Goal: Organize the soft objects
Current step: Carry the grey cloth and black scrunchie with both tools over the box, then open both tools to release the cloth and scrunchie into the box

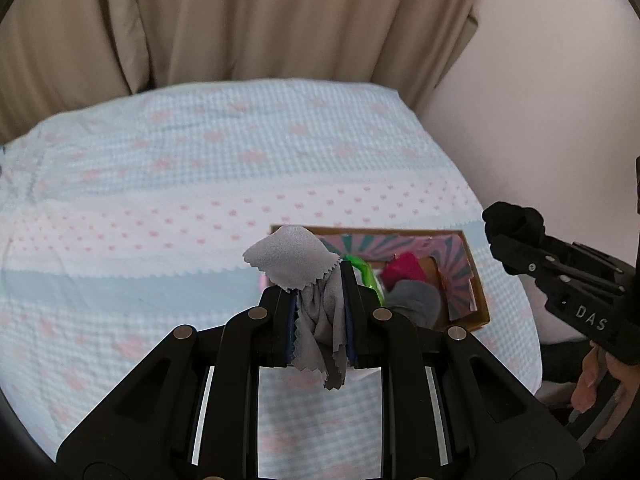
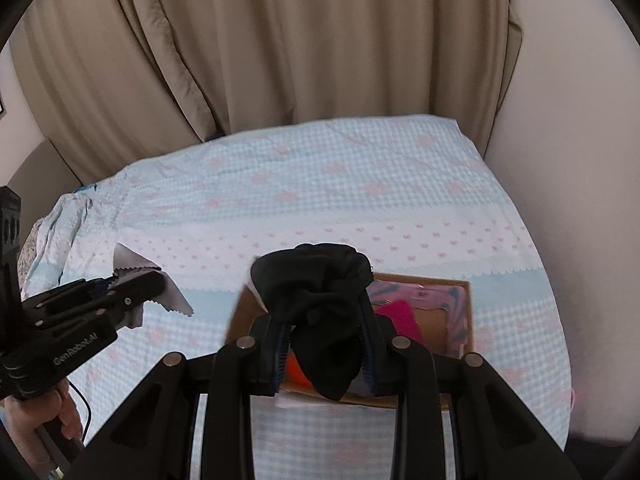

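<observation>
Both tongs are clamped on fabric: the left tongs point(image 1: 318, 304) pinch a grey zigzag-edged cloth point(image 1: 308, 276) at the lower middle of the left wrist view, and the right tongs point(image 2: 326, 344) grip a bunched black garment point(image 2: 320, 292) low in the centre of the right wrist view. Beige curtains point(image 2: 300, 40) fill the top of both frames. Below them spreads the bed point(image 1: 200, 160), under a pale blue checked cover with pink bows. A cardboard box point(image 1: 478, 280) sits on it at centre right of the left view, just beyond the grey cloth. Inside lie a red cloth point(image 1: 404, 266), a grey bundle point(image 1: 416, 300) and something bright green point(image 1: 364, 270).
</observation>
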Demonstrator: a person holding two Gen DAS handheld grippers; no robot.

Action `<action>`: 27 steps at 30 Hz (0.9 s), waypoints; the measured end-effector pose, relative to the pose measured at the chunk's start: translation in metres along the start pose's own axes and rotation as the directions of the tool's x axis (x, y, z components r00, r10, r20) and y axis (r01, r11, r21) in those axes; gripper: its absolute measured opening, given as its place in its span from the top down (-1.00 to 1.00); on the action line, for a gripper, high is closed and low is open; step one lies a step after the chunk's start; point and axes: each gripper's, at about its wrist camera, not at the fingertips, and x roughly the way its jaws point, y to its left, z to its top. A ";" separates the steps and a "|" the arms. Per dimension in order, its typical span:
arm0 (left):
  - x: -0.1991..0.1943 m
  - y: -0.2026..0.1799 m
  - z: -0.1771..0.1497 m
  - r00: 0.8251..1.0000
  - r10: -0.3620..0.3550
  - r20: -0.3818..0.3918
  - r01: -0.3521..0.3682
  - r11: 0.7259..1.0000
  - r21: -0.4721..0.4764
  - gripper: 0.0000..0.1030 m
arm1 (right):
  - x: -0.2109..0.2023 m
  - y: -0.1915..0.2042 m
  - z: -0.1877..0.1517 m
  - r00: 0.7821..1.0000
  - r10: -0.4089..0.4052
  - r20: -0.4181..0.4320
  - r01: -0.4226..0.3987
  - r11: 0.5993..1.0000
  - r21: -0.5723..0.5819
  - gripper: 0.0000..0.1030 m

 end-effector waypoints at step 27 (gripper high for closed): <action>0.162 -0.023 -0.020 0.941 0.135 -0.311 -0.133 0.991 0.028 -1.00 | 0.167 -0.076 0.001 0.916 0.203 -0.346 -0.156 0.975 0.159 -0.36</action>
